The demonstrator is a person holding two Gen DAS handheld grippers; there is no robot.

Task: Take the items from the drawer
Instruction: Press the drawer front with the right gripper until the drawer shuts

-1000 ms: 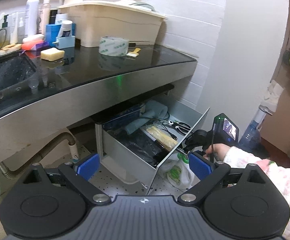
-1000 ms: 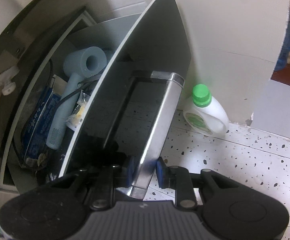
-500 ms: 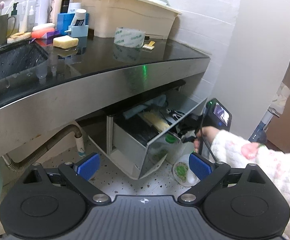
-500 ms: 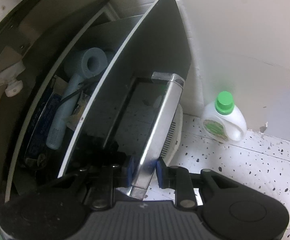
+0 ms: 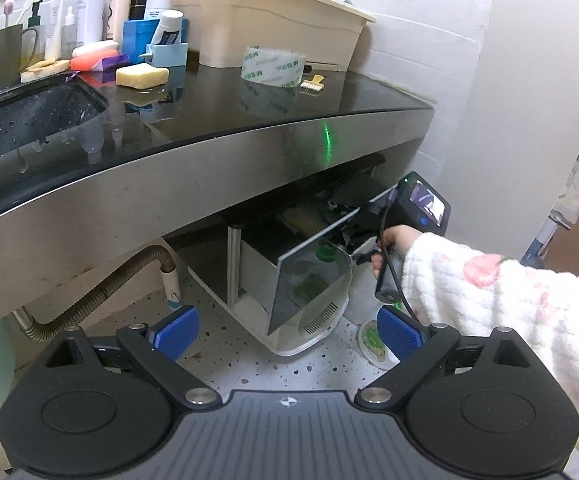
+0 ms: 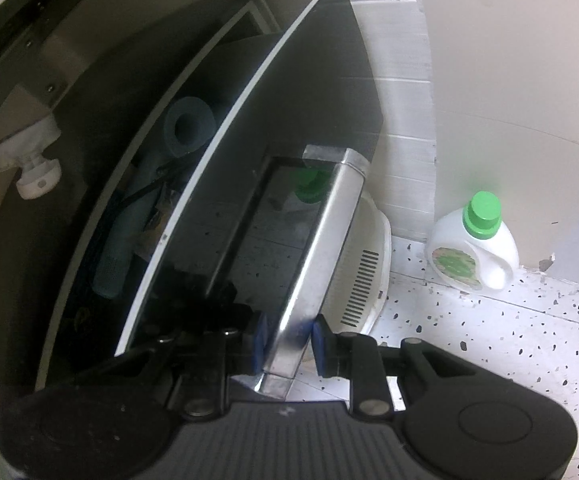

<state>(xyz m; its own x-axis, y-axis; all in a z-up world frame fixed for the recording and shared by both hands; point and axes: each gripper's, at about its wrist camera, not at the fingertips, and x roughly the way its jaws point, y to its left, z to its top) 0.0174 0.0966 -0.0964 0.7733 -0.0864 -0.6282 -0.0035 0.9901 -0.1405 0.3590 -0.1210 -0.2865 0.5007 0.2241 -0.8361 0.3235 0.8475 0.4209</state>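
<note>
The drawer stood partly open under the countertop. The right gripper clamped its metal handle; the left gripper hung before it, spread wide, holding nothing.

Home bathroom, dark sink, toothbrush, soap bar, lotion bottles, detergent bottle on speckled floor

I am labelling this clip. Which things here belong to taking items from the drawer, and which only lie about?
For the job:
drawer
drawer handle
right gripper
hair dryer

Only lying about:
tape roll
soap bar
detergent bottle
beige bin
</note>
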